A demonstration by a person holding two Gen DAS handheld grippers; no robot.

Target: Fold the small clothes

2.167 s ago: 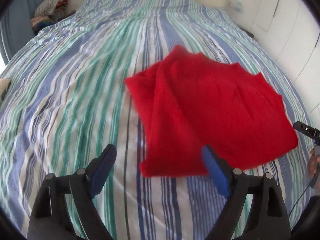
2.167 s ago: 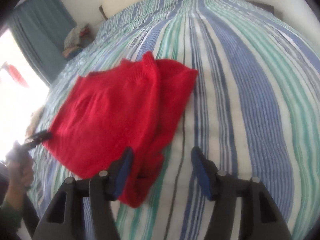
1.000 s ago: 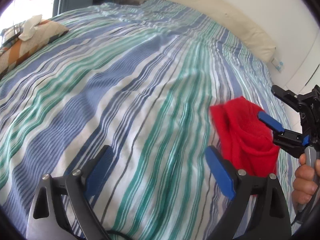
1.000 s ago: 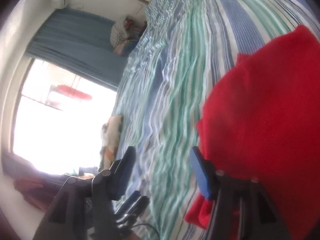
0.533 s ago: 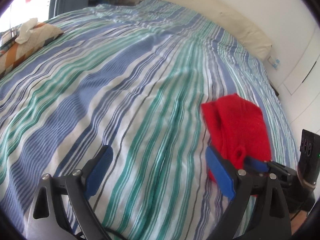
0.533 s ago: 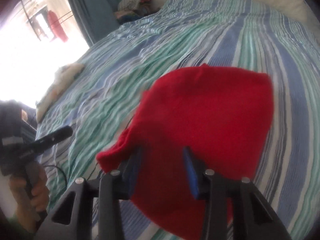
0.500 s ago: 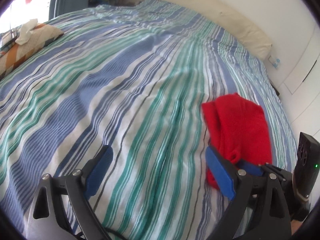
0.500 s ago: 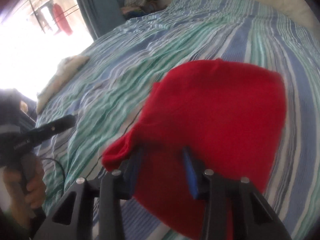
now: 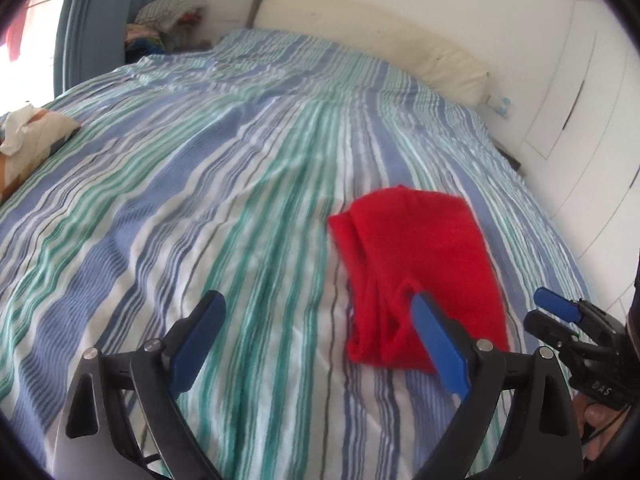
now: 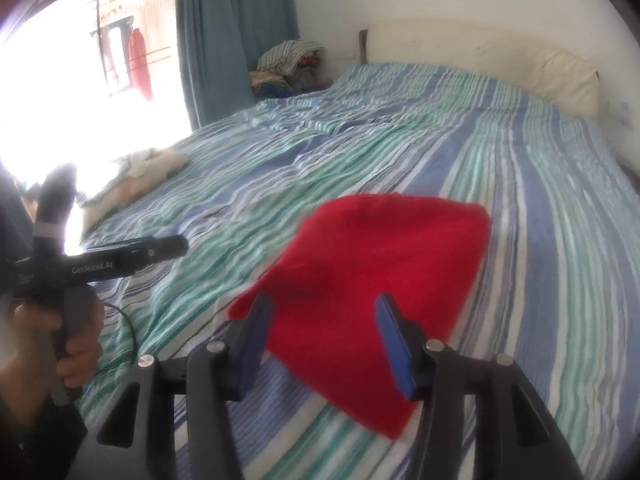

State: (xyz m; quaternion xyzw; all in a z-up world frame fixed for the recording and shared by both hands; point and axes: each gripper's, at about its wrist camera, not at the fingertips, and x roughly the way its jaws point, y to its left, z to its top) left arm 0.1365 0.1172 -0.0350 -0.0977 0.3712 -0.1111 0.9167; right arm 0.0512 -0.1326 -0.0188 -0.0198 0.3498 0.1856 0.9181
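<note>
A folded red knitted garment (image 9: 420,264) lies flat on the striped bed (image 9: 240,200), to the right of middle. My left gripper (image 9: 316,340) hangs open above the sheet just left of it, its right pad in front of the garment's near edge and nothing between the fingers. In the right wrist view the red garment (image 10: 380,264) lies just beyond my right gripper (image 10: 326,340), whose jaws are opening; the pads stand apart above its near edge and press on nothing. The right gripper (image 9: 552,316) also shows at the left view's right edge. A hand holds the left gripper (image 10: 172,246) at far left.
A patterned cushion with a white cloth (image 10: 136,176) lies at the bed's left side. A pile of clothes (image 10: 288,60) sits in the far corner by the blue curtain (image 10: 236,32). A cream headboard pad (image 9: 380,48) runs along the back; white cupboard doors (image 9: 580,80) stand right.
The right gripper's jaws were narrow at the red garment's near edge; now they stand wider and drawn back, and the garment lies flat. The left gripper has pulled back and rolled.
</note>
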